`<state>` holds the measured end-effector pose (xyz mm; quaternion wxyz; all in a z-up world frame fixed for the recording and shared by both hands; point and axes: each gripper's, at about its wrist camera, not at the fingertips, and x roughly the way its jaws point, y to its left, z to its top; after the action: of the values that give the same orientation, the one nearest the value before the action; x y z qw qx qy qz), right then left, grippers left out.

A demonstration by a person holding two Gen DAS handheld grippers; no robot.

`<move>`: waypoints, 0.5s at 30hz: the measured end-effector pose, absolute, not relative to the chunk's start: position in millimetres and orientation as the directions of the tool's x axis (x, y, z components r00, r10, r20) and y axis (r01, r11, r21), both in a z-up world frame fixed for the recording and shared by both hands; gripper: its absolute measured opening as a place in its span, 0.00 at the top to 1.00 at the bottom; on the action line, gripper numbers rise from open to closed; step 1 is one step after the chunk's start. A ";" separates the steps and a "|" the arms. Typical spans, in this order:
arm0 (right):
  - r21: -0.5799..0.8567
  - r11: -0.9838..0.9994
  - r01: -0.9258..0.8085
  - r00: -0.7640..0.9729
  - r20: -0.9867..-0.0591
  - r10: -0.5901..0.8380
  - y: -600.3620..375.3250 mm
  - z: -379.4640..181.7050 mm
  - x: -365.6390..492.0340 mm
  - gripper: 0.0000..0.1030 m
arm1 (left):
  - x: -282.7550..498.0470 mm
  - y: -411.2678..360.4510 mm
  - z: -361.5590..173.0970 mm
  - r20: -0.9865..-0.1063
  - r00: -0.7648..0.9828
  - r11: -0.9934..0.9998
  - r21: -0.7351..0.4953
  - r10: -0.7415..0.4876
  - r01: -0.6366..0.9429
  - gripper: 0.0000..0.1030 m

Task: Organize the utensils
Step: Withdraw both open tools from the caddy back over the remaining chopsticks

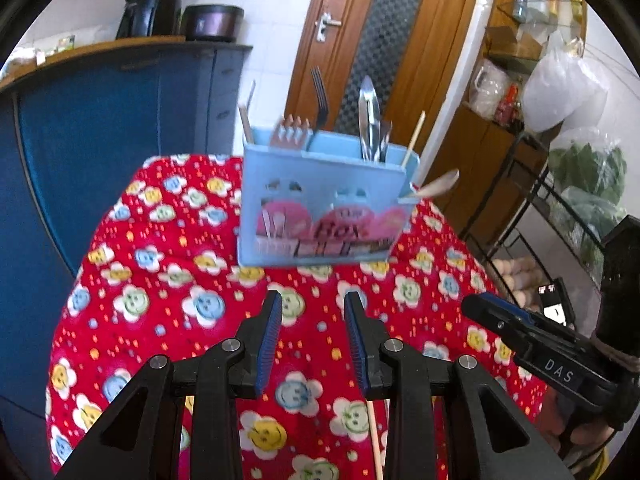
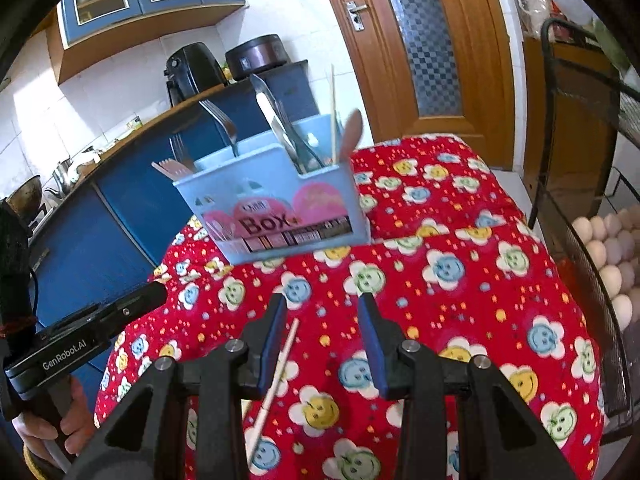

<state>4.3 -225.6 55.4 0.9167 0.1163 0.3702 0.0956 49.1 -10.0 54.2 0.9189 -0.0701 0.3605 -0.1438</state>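
Observation:
A light blue utensil box [image 1: 320,208] stands on the far side of the red flowered tablecloth [image 1: 168,280]; it also shows in the right wrist view [image 2: 272,208]. It holds forks [image 1: 320,96], knives [image 1: 370,120], a chopstick [image 1: 414,140] and a wooden spoon [image 2: 352,132]. One loose chopstick [image 2: 276,384] lies on the cloth below my right gripper [image 2: 322,304]; it also shows in the left wrist view [image 1: 375,436]. My left gripper [image 1: 314,302] is open and empty, short of the box. My right gripper is open and empty too, and appears at the right of the left view [image 1: 500,324].
A blue cabinet [image 1: 100,140] with an air fryer [image 1: 150,8] and a cooker [image 1: 214,22] stands left. A wooden door [image 1: 380,40] is behind. A metal rack [image 2: 592,200] with eggs [image 2: 608,252] stands right of the table.

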 end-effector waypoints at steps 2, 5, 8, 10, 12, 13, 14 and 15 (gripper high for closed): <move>0.288 0.954 -0.081 0.702 -0.663 0.260 -228.5 51.2 1.4 0.61 | 47.4 -13.0 48.7 -0.655 0.687 0.949 -0.232 -0.315 0.214 0.69; 0.292 0.953 -0.074 0.696 -0.670 0.260 -232.2 46.4 -1.9 0.61 | 45.9 -18.7 39.7 -0.678 0.665 0.950 -0.227 -0.313 0.216 0.69; 0.292 0.954 -0.069 0.689 -0.677 0.257 -235.5 41.5 -4.9 0.61 | 44.3 -24.3 31.2 -0.700 0.641 0.949 -0.226 -0.316 0.221 0.68; 0.289 0.955 -0.064 0.686 -0.683 0.253 -238.3 37.5 -6.7 0.61 | 43.2 -27.7 27.1 -0.711 0.628 0.948 -0.224 -0.317 0.225 0.68; 0.294 0.954 -0.057 0.680 -0.688 0.253 -240.9 34.0 -7.3 0.61 | 41.2 -32.2 22.9 -0.723 0.613 0.947 -0.221 -0.319 0.232 0.68; 0.298 0.953 -0.055 0.678 -0.689 0.255 -242.5 32.6 -7.3 0.61 | 40.7 -33.9 21.1 -0.727 0.608 0.947 -0.218 -0.319 0.235 0.68; 0.302 0.952 -0.051 0.676 -0.691 0.255 -244.1 31.4 -7.4 0.61 | 40.1 -35.5 19.6 -0.732 0.603 0.948 -0.214 -0.317 0.238 0.69; 0.304 0.951 -0.048 0.675 -0.692 0.255 -245.5 30.2 -7.5 0.61 | 39.3 -37.1 17.6 -0.737 0.599 0.948 -0.209 -0.314 0.239 0.68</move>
<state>-7.5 -245.5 30.2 0.9056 0.1314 0.3944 0.0838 39.3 -37.1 17.6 0.8930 -0.0444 0.4202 -0.1548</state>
